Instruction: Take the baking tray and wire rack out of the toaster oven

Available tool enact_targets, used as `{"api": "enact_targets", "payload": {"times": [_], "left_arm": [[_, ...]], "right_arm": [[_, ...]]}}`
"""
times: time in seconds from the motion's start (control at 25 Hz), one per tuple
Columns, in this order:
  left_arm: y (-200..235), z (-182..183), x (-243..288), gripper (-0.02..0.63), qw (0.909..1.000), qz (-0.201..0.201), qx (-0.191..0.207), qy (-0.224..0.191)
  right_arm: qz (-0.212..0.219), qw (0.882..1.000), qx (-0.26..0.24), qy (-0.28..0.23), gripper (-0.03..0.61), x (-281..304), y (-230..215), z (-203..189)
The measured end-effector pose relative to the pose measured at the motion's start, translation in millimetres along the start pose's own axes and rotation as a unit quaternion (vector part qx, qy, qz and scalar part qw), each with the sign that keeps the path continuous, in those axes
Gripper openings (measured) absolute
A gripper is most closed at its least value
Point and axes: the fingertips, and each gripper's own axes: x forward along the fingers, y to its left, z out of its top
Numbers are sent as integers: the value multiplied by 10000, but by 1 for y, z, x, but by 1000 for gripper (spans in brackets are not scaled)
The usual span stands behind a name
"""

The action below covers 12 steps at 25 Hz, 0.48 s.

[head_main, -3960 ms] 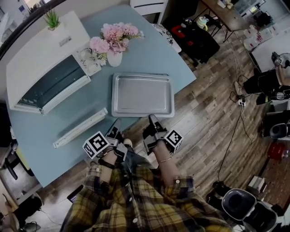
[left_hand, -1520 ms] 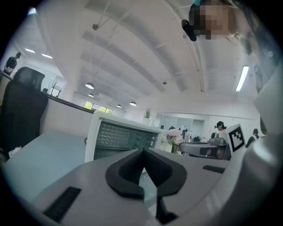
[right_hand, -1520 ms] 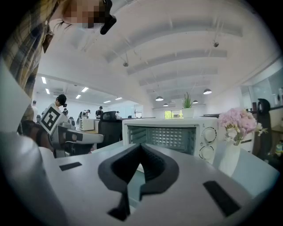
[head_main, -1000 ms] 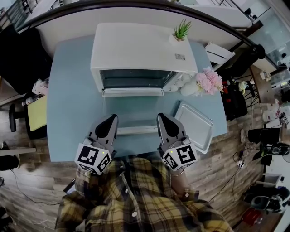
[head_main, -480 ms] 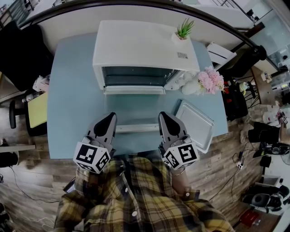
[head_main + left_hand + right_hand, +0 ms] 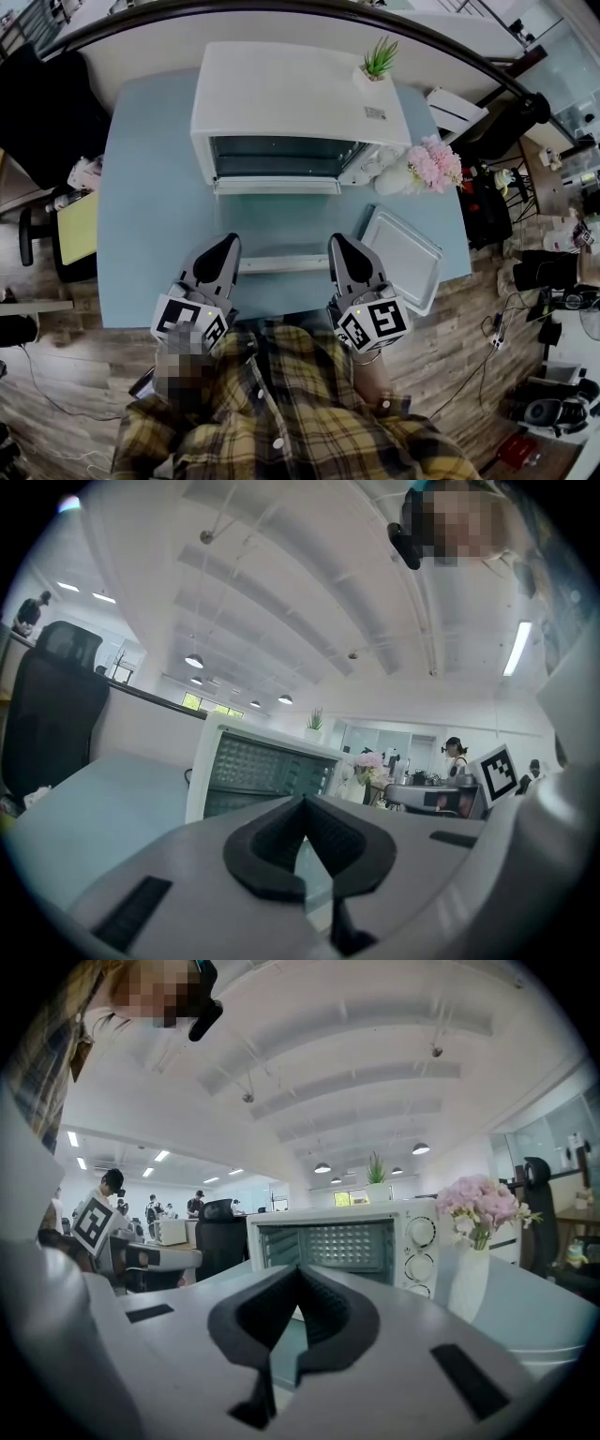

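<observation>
Left gripper (image 6: 225, 247) and right gripper (image 6: 339, 246) both clenched (nothing between jaws), facing open toaster oven (image 6: 281, 98); baking tray (image 6: 405, 259) just beside right gripper.

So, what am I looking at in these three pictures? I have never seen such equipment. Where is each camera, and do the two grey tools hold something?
No robot: a person in a yellow plaid shirt holds a grey two-jaw gripper in each hand. The head view looks down from the person's head; the left gripper is at its left, the right gripper at its right. The gripper views come from cameras riding on each gripper, looking along its jaws. Both grippers are shut and hold nothing. On the light blue table stands a white toaster oven with its door folded open and a small green plant on top. Beside it are a white vase of pink flowers and a silver rectangular baking tray.
</observation>
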Motion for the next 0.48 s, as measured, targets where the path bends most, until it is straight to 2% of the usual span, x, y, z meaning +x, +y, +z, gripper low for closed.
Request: {"api": "enact_targets", "payload": {"times": [0.48], "left_arm": [[5, -4, -4, -9, 10000, 28, -32, 19]], "right_arm": [[-87, 9999, 74, 42, 3, -4, 0, -6]]}}
